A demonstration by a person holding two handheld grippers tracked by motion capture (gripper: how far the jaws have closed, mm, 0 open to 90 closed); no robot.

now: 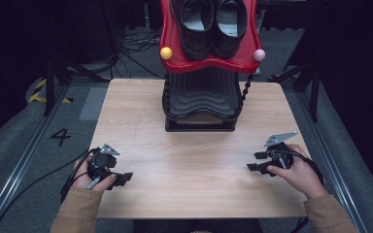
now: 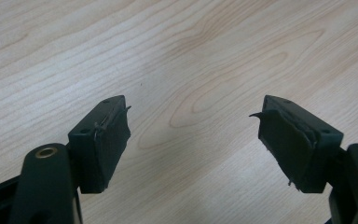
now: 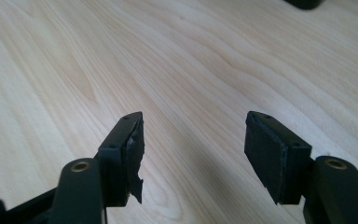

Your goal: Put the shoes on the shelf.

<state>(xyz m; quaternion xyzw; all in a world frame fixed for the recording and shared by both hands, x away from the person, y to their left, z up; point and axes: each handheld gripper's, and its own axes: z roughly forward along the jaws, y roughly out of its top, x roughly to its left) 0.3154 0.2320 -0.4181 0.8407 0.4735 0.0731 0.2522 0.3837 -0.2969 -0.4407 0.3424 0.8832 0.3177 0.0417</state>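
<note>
Both forearms enter the high view: left hand-held gripper at 7 o'clock, right hand-held gripper at 4 o'clock, shoes on a red rack at 12. Each gripper view adds jaws spread apart over bare counter, gripping nothing.

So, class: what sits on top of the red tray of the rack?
A pair of black shoes sits side by side on the red tray; their soles and the tray beneath them are covered.

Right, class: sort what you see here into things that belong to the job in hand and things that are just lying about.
Belongs to the job:
left gripper, open
right gripper, open
black shoes on the red shelf
shoe rack

Just lying about:
cables on the floor
floor mark 4
</note>
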